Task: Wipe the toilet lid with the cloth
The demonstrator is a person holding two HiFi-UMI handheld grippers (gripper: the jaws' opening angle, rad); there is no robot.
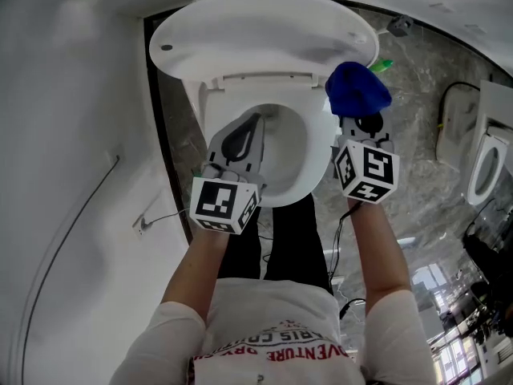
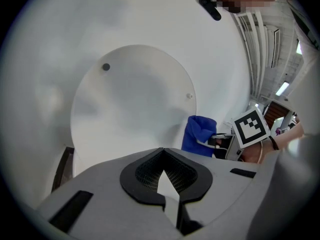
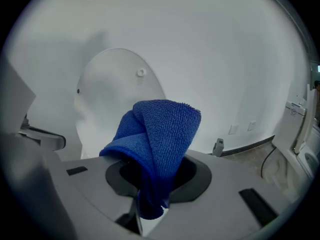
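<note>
The white toilet lid point(image 1: 264, 30) stands raised against the wall, above the open seat point(image 1: 309, 171). My right gripper point(image 1: 361, 123) is shut on a bunched blue cloth point(image 1: 357, 89), held by the lid's right edge; whether the cloth touches the lid I cannot tell. In the right gripper view the cloth point(image 3: 157, 139) sticks up from the jaws with the lid point(image 3: 115, 94) behind it. My left gripper point(image 1: 255, 123) hovers over the bowl, shut and holding nothing. The left gripper view shows the lid point(image 2: 130, 99) ahead and the cloth point(image 2: 199, 134) to the right.
A white wall point(image 1: 72, 135) with a thin cable and a small socket point(image 1: 143, 224) runs along the left. A marble floor point(image 1: 417, 135) lies to the right, with a black cable point(image 1: 449, 95) and another white fixture point(image 1: 485, 167). A green object point(image 1: 383, 65) peeks out behind the cloth.
</note>
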